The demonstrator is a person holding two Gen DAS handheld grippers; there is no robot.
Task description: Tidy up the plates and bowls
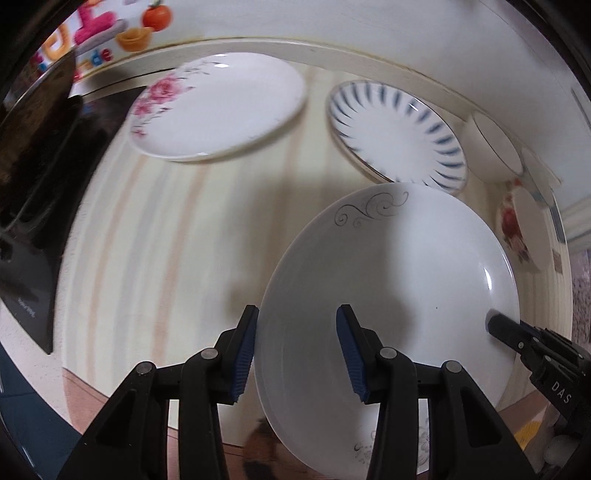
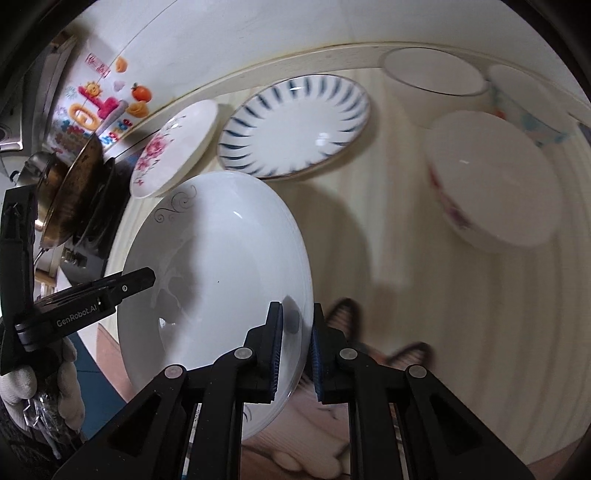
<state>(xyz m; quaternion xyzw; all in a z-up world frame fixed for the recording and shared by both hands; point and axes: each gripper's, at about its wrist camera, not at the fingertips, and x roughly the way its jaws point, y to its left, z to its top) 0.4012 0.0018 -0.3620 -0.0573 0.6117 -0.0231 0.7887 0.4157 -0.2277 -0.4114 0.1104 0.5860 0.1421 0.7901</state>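
A white plate with a grey scroll pattern (image 1: 406,280) is held tilted above the counter. My right gripper (image 2: 297,347) is shut on its rim; the plate also shows in the right wrist view (image 2: 221,273). My left gripper (image 1: 297,350) is open, its jaws straddling the opposite rim without clamping it. A pink-flower plate (image 1: 221,107) and a blue-striped plate (image 1: 399,133) lie on the counter beyond. White bowls (image 2: 495,177) stand to the right.
A dark stove with a pan (image 2: 70,195) stands at the left. The wall (image 2: 258,33) runs behind the pale striped counter (image 1: 166,229). More bowls (image 2: 432,74) sit at the back right. The counter's front edge (image 1: 122,387) is below the grippers.
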